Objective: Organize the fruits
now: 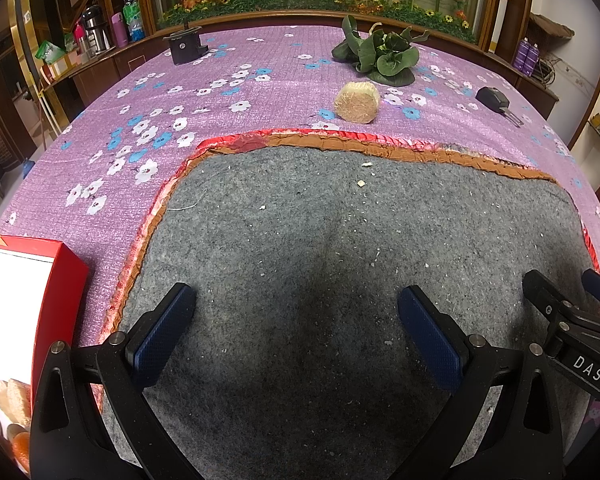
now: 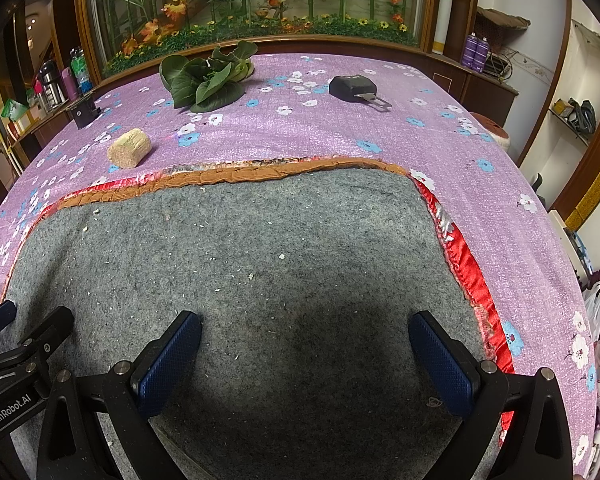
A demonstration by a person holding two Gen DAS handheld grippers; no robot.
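I hold both the left gripper (image 1: 296, 332) and right gripper (image 2: 304, 360) wide, empty, over the grey mat (image 1: 340, 240). The fruit in the red box (image 1: 40, 280) at the tabletop's left edge looks soft; I judge gentle side grips advisable.

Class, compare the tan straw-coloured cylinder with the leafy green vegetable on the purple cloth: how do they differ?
The straw-coloured cylinder is pale tan and compact; the leafy vegetable is dark green with leaves spread wide. The cylinder lies on its side close to the grey mat; the vegetable lies farther back. Both rest on the purple floral cloth, untouched by either gripper.

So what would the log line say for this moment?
left gripper: open, empty | right gripper: open, empty | both over grey felt mat | red box: left
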